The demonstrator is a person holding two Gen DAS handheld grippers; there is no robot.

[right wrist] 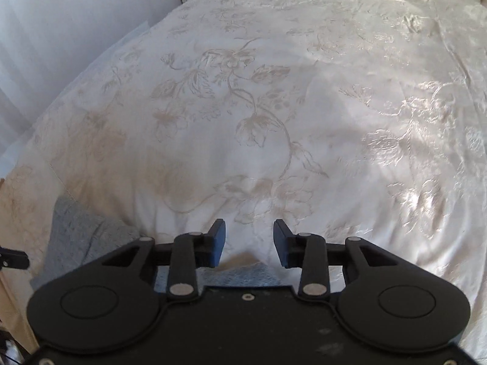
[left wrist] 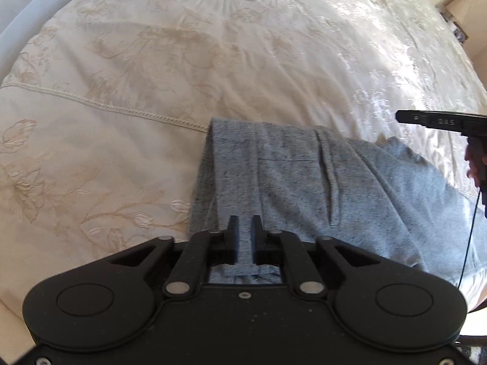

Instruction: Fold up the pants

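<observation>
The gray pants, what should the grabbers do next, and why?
Probably bring the open right gripper down to pinch the gray pants near their edge. The left gripper looks shut on the cloth, while the right one holds nothing above the bedspread.

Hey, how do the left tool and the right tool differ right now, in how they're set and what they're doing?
The left tool has its fingers nearly together, pinching a strip of the grey pants; the right tool is spread wide and holds nothing. The left sits over the pants, while the right faces bare floral bedspread, with pants only at its lower left. Both are the same black two-finger build, over the same bed.
</observation>
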